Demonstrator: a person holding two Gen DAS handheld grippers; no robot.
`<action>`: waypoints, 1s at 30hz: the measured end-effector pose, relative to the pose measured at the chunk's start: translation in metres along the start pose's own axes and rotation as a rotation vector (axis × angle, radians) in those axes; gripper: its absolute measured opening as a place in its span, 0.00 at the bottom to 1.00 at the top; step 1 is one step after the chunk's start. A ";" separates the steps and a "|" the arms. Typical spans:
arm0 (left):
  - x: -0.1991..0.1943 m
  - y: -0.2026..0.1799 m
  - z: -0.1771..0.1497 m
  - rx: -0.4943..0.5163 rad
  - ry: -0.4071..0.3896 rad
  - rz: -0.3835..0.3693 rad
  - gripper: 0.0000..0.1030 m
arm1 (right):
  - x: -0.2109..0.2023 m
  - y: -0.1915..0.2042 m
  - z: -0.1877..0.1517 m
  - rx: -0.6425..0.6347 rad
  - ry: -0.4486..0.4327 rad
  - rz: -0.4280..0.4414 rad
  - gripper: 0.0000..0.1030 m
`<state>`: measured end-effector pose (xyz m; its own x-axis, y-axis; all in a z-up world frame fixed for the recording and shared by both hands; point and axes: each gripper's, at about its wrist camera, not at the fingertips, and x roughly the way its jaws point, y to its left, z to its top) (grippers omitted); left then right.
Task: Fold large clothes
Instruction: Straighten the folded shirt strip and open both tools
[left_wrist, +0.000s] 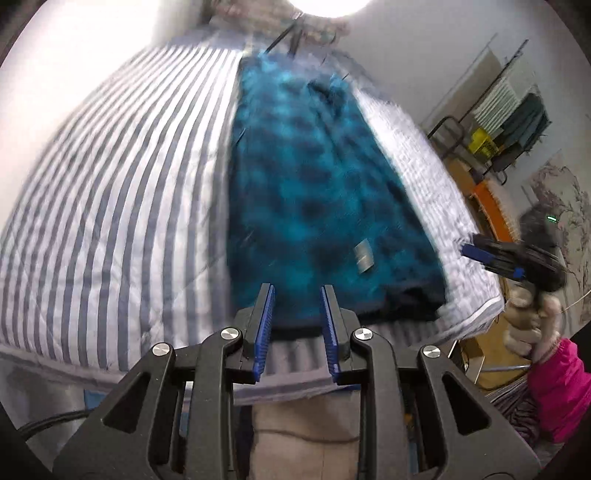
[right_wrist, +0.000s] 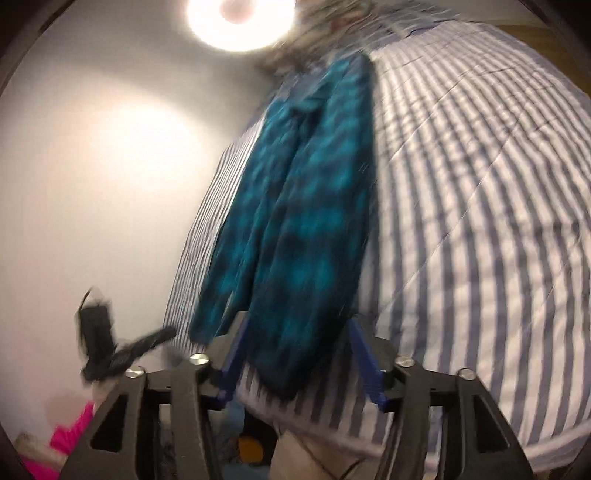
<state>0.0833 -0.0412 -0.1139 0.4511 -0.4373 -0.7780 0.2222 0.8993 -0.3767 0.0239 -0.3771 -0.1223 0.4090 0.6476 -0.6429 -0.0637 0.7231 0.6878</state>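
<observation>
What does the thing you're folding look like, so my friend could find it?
Find the big bed with the grey-and-white striped cover. Lying in a long strip on it is the fuzzy garment. It is the only teal-and-black blotchy thing there, with a small grey label near its near end.

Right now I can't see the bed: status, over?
Left gripper open, empty. Right gripper open, off the cloth. Blue-green garment lies in a long strip on the striped bedding. Nothing in the way.

The garment (left_wrist: 314, 177) looks like fuzzy, matt teal fleece; the striped bedcover (left_wrist: 110, 192) is quilted matt cloth with stitched seams.
</observation>
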 end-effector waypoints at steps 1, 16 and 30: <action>-0.002 -0.006 0.003 0.006 -0.009 -0.002 0.22 | 0.004 -0.002 0.008 0.008 -0.015 -0.007 0.41; 0.137 -0.096 0.019 0.183 0.227 -0.186 0.22 | 0.097 0.023 0.086 -0.163 -0.032 -0.167 0.34; 0.089 -0.082 0.020 0.272 0.191 -0.200 0.29 | 0.060 0.012 0.072 -0.149 -0.083 -0.274 0.34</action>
<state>0.1229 -0.1543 -0.1421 0.2123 -0.5724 -0.7920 0.5222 0.7515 -0.4031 0.1134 -0.3472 -0.1285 0.5019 0.4067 -0.7633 -0.0712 0.8990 0.4322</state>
